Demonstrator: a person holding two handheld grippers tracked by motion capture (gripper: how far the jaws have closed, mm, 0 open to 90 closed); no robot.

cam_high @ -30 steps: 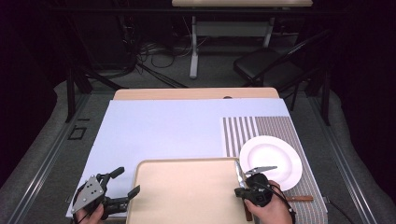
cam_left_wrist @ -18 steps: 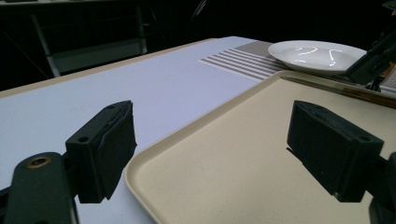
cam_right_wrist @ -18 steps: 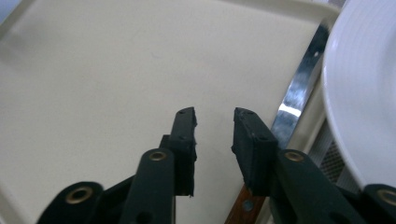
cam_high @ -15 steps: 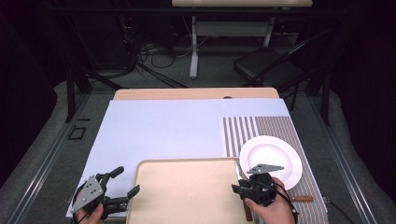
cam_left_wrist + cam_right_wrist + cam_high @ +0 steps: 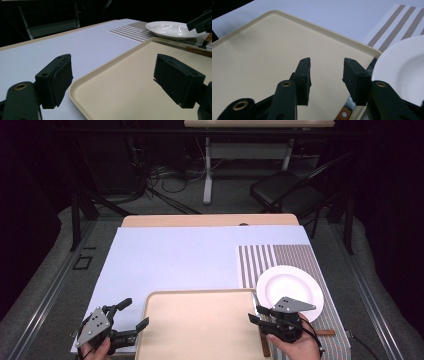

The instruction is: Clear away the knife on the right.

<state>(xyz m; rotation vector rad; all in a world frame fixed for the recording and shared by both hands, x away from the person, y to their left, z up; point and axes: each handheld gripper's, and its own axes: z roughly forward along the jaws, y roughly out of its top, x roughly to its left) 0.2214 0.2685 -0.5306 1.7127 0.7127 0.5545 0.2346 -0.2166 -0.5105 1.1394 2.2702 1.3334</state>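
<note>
Right gripper point(image 5: 258, 315), jaws spread and empty, hovers at right rim of beige rectangular plastic tray point(image 5: 200, 330). Wood-handled table knife point(image 5: 262, 336) lies directly beneath, long axis along that rim, beside white round ceramic plate point(image 5: 290, 285). Left gripper point(image 5: 134, 316) spread, farther

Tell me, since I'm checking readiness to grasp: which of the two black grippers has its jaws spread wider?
The left gripper: its jaws gape across the beige plastic tray's corner; the right gripper's stand closer together.
</note>
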